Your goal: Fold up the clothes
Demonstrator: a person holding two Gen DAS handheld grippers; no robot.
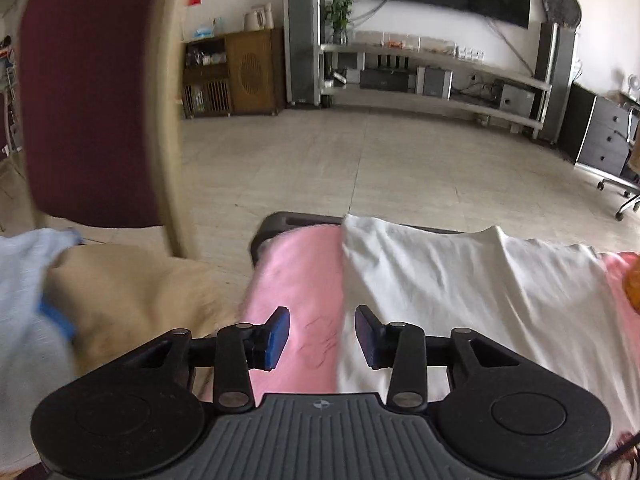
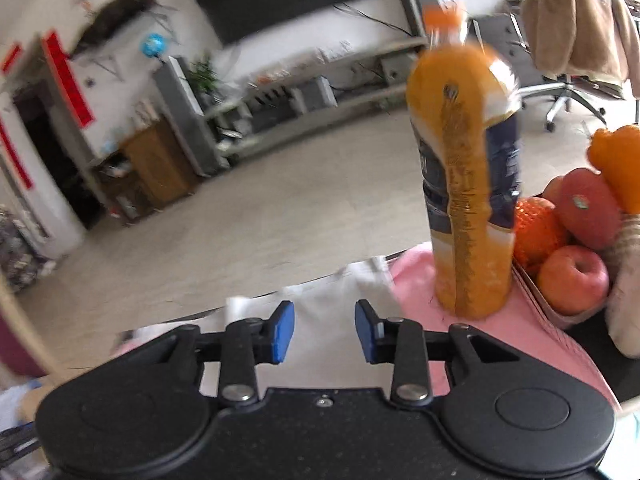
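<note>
Both my left gripper (image 1: 322, 336) and right gripper (image 2: 325, 330) hang part-open and empty over the white cotton shirt (image 1: 460, 280) lying flat on the pink cloth (image 1: 296, 280), so folding's barely started imo.

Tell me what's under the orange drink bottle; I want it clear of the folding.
The orange drink bottle stands on a pink cloth, beside the white garment. Whatever lies beneath the pink cloth is covered.
</note>
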